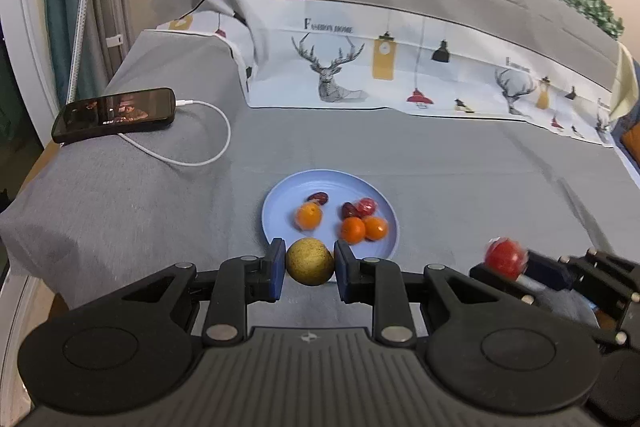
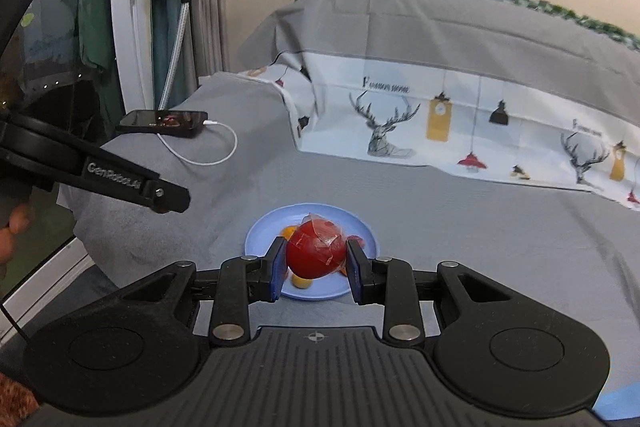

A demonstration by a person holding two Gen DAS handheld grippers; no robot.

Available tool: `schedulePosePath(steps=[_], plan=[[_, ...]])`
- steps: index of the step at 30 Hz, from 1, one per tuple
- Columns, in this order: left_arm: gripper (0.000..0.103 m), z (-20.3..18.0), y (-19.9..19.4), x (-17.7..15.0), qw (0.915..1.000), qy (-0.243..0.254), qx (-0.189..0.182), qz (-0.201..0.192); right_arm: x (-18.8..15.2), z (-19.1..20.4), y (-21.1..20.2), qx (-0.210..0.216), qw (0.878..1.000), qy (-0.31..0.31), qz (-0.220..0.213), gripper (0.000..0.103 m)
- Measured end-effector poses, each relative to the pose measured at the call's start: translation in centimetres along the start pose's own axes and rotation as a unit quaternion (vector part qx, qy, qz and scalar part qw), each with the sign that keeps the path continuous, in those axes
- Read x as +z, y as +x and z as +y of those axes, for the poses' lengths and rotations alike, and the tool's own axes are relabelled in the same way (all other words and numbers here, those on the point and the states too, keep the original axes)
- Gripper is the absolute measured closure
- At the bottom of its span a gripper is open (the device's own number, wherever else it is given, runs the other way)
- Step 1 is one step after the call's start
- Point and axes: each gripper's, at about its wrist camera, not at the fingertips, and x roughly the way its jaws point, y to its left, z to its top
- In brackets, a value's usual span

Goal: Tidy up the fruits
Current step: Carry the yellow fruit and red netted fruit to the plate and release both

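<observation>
Grey bedding [image 1: 440, 163] covers the bed, with a deer-print pillowcase [image 1: 360, 67] behind and a phone [image 1: 114, 115] on its white cable [image 1: 208, 155] lying on a raised grey fold at the left. On the bed stands a pale blue plate [image 1: 280, 203] holding three small oranges [image 1: 309, 217], two dark dates [image 1: 318, 197] and one wrapped red fruit [image 1: 366, 207].

Left tongs [image 1: 310, 263]: blue pads closed against both sides of a yellow-brown round fruit [image 1: 310, 262], held at the plate's near rim; whether it touches the plate cannot be told.

Right tongs [image 2: 316, 259]: pads closed on a red fruit in clear wrap [image 2: 316, 253], held in front of the plate [image 2: 256, 239] in the right wrist view. In the left wrist view the same tongs [image 1: 516, 267] are to the right of the plate, blurred.
</observation>
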Motion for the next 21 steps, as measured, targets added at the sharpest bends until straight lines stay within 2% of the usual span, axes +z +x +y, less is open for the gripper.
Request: schedulePosePath(steps=[11, 21], plan=[[0.075, 0.2, 8.8, 4.1, 0.9983, 0.010, 0.018, 0.054, 1.5, -0.7, 9.8, 0.011, 0.998, 0.022, 0.053, 0.070], [0.075, 0.1, 17.7, 6.2, 0.9952, 0.014, 0.033, 0.091, 2.2, -2.5, 17.5, -0.001, 0.997, 0.019, 0.072, 0.070]])
